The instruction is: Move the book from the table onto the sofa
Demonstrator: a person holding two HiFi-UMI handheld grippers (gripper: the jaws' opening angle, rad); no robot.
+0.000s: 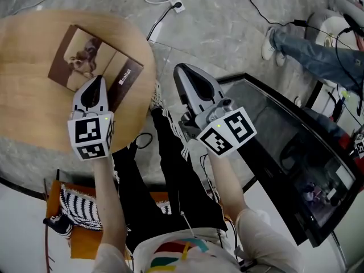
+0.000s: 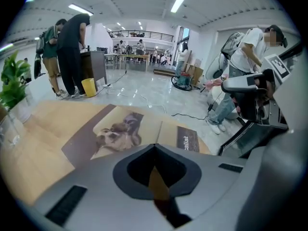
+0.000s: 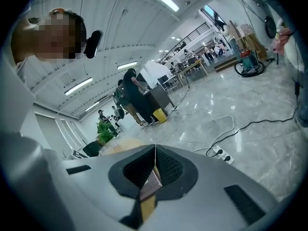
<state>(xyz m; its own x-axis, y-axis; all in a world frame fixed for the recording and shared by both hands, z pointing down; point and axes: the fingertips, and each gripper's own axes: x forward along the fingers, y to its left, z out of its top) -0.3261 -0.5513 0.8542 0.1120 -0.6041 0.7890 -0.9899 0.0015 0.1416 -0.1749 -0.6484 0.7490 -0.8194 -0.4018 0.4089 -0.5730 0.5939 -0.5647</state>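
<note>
— Two grippers show in the head view. Where do they sit?
— The left gripper (image 1: 99,79) hangs over the near edge of the book (image 1: 85,58), which lies flat, cover up, on the round wooden table (image 1: 28,112). The right gripper (image 1: 182,68) is off the table, over the grey floor (image 1: 227,27) just beside its rim.
— And the left gripper view?
— Its jaws meet at the tips, clenched on nothing. Past them the book lies on the table, with an animal pictured on its cover.
— The right gripper view?
— The jaws are pressed together there too, with nothing held. Through the opening behind the tips, part of the book and the wood of the table show below. A white power strip (image 3: 220,154) lies on the floor beyond.
— Does either touch the book?
— For the left I cannot tell; the right is clear of it.
</note>
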